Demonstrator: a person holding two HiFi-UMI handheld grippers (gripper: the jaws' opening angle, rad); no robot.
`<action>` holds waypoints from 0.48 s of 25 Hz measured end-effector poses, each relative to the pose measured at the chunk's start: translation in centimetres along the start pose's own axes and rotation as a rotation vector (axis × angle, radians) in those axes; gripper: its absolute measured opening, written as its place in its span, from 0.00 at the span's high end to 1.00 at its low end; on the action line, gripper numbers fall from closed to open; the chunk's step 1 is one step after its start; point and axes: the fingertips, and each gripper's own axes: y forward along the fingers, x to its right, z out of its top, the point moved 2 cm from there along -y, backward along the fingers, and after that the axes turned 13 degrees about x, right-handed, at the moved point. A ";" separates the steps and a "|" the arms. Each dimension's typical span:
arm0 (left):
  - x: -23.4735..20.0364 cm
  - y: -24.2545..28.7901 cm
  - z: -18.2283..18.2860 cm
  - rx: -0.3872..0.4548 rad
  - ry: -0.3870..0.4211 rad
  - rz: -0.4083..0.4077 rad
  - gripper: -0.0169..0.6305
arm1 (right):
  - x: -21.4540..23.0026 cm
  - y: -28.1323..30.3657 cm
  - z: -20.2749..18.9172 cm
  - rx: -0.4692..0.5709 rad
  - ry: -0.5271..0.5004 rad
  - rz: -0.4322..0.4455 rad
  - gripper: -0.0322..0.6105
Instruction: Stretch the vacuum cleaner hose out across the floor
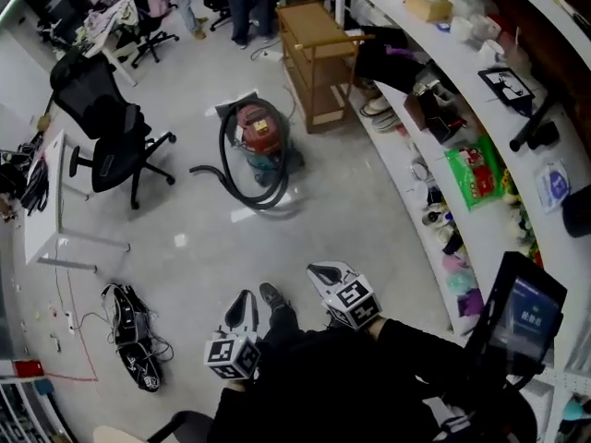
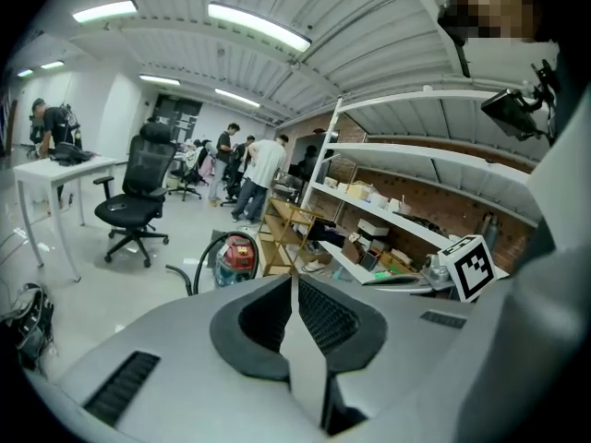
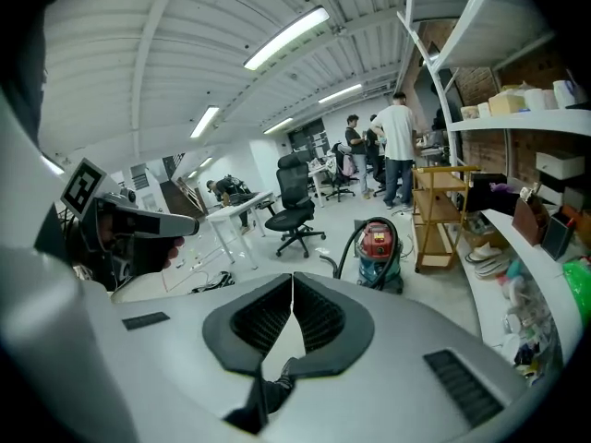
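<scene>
Nothing is stretched yet: the hose (image 1: 223, 152) lies looped around the vacuum (image 1: 260, 129) on the floor, well ahead of the person, while the left hand-held gripper (image 1: 242, 306) and right hand-held gripper (image 1: 323, 273) are both closed tight, holding nothing.

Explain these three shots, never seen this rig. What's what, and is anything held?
No robot here: a person holds a two-jaw gripper in each hand. The head view is from a camera on the person's head, looking down; the left gripper and right gripper show at its bottom. The other two pictures come from cameras riding on each gripper, looking along its jaws. Both grippers are shut and hold nothing. On the floor stand a red vacuum cleaner with its black hose curled in a loop by it, an office chair and a wooden trolley. Neither gripper touches the hose.
</scene>
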 end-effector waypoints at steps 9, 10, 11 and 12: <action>-6.8 10.1 5.6 -0.005 0.029 -0.225 0.94 | 2.7 9.2 5.2 0.030 -0.012 -0.156 0.93; -8.1 11.1 6.6 -0.002 0.036 -0.246 0.94 | 2.6 10.7 6.1 0.035 -0.017 -0.169 0.93; -9.2 11.8 7.4 -0.004 0.039 -0.268 0.94 | 2.4 12.0 6.8 0.038 -0.018 -0.182 0.93; -10.2 12.5 7.9 -0.009 0.039 -0.290 0.94 | 2.1 13.1 7.3 0.041 -0.017 -0.192 0.93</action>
